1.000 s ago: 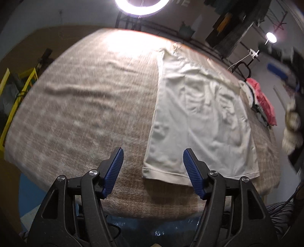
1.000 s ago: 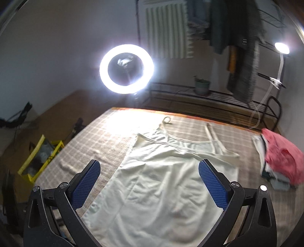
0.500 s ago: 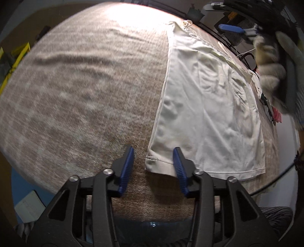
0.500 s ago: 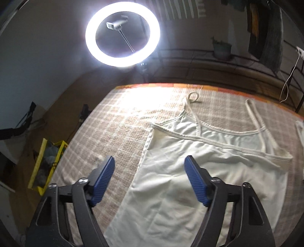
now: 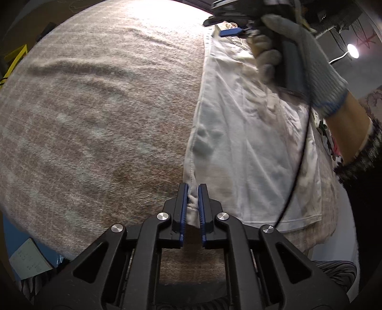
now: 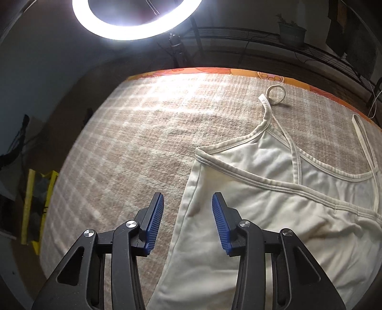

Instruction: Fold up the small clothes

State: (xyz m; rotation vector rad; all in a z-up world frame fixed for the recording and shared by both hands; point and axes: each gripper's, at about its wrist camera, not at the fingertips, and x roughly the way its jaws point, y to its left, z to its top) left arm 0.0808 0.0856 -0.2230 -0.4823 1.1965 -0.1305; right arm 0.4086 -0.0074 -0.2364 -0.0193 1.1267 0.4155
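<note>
A white strappy camisole (image 5: 250, 133) lies flat on the beige checked blanket (image 5: 95, 107). My left gripper (image 5: 193, 190) is shut on the camisole's near left hem corner. In the right wrist view the camisole's top (image 6: 274, 190) shows, with thin straps (image 6: 274, 95) reaching toward the far edge. My right gripper (image 6: 188, 209) is open, its jaws straddling the camisole's left side edge just below the armpit corner. In the left wrist view a gloved hand holds the right gripper (image 5: 230, 32) over the camisole's far end.
A bright ring light (image 6: 136, 19) stands beyond the far edge of the blanket (image 6: 143, 133). A dark metal rack (image 6: 310, 47) runs along the back. A yellow frame (image 6: 33, 209) sits on the floor at left. The blanket's near edge (image 5: 191, 274) lies below the left gripper.
My left gripper has closed on the hem corner. My right gripper has moved down and forward to the camisole's left side edge and has narrowed its opening.
</note>
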